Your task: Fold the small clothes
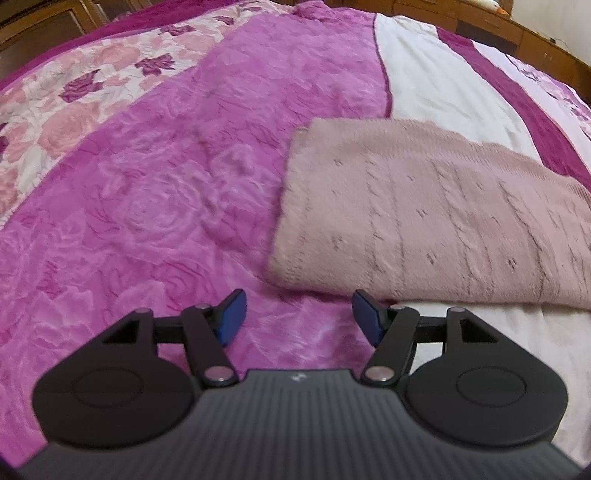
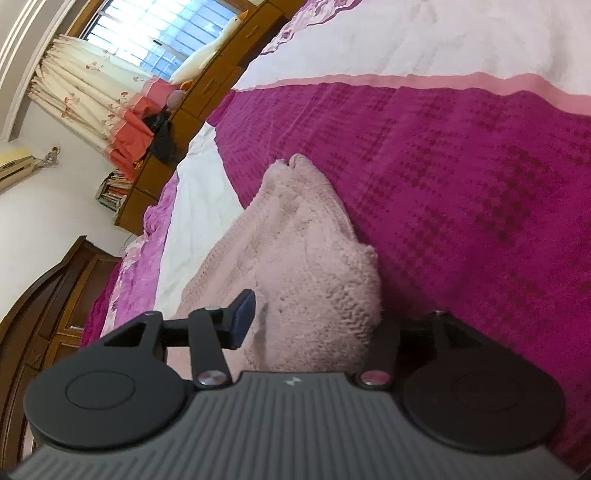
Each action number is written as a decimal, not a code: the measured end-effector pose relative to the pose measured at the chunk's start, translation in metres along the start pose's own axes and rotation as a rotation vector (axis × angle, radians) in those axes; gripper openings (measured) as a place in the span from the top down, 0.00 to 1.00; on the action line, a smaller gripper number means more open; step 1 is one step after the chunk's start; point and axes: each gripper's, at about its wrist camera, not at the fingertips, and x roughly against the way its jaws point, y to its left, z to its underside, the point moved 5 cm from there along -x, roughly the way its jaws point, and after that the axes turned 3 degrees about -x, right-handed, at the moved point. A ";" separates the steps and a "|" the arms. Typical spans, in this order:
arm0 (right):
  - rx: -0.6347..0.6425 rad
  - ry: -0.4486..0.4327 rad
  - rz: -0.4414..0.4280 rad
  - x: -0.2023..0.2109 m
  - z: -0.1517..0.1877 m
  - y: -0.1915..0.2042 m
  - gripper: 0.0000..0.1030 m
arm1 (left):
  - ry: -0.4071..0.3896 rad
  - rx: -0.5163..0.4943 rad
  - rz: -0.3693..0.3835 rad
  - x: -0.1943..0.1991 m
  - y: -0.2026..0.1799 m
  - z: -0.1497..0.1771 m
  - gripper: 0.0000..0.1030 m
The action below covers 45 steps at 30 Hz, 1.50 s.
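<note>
Progress check, near to far. Left gripper (image 1: pixel 299 317) was released: jaws apart, nothing between the blue pads (image 1: pixel 233 314), only the purple blanket (image 1: pixel 147 221) under the gap. The sweater (image 1: pixel 424 221) lay just ahead and to the right of it, near edge close to the right-hand pad; I couldn't tell whether it touched. From that side the pink knit was already a flat block with a straight left edge and cable rows running across the top, so at least one fold looked done. Right gripper (image 2: pixel 310 321) sat over a bunched corner of the sweater (image 2: pixel 295 258), with fabric between the jaws. Only the left-side pad (image 2: pixel 243 321) showed and it stood off the knit; the other finger was hidden behind the lump. I read that as not gripping, jaws apart around the cloth. Beyond the fingers the knit tapered to a point (image 2: pixel 291 162) lying on the dark magenta stripe (image 2: pixel 461 184) of the bedspread, white panel to the left. That end was lumpy, not squared. My read: folding mostly done, with the bunched corner left to flatten or tuck. No other clothes in either view, so I couldn't tell whether more pieces waited. Far back: wooden cabinets (image 2: pixel 155 173), curtain (image 2: pixel 85 88), window (image 2: pixel 155 33).
</note>
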 end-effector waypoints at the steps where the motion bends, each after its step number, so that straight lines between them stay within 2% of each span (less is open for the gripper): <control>1: 0.000 -0.001 0.005 -0.001 0.000 0.001 0.44 | -0.001 0.002 -0.003 0.001 0.003 -0.002 0.37; 4: -0.004 -0.011 0.016 -0.002 0.001 0.004 0.51 | -0.013 0.014 -0.005 0.005 0.012 -0.006 0.37; 5: -0.005 -0.016 0.020 -0.002 0.001 0.004 0.59 | -0.015 0.017 -0.006 0.006 0.014 -0.007 0.37; 9: 0.003 -0.017 0.008 0.000 -0.001 0.002 0.65 | -0.008 0.023 -0.012 0.009 0.022 -0.010 0.37; 12: 0.034 -0.018 -0.012 0.005 -0.001 0.006 0.66 | -0.014 0.026 -0.010 0.014 0.026 -0.013 0.37; 16: 0.013 0.001 -0.075 0.007 -0.008 0.018 0.66 | -0.019 0.020 -0.017 0.017 0.031 -0.017 0.37; 29: 0.215 -0.020 -0.143 0.015 0.002 0.087 0.69 | -0.070 -0.035 -0.029 0.026 0.045 -0.043 0.37; 37: 0.380 0.010 -0.232 0.018 0.027 0.151 0.69 | -0.121 -0.065 -0.050 0.034 0.055 -0.068 0.37; 45: 0.508 0.072 -0.319 0.013 0.075 0.218 0.70 | -0.110 -0.034 -0.060 0.030 0.077 -0.059 0.37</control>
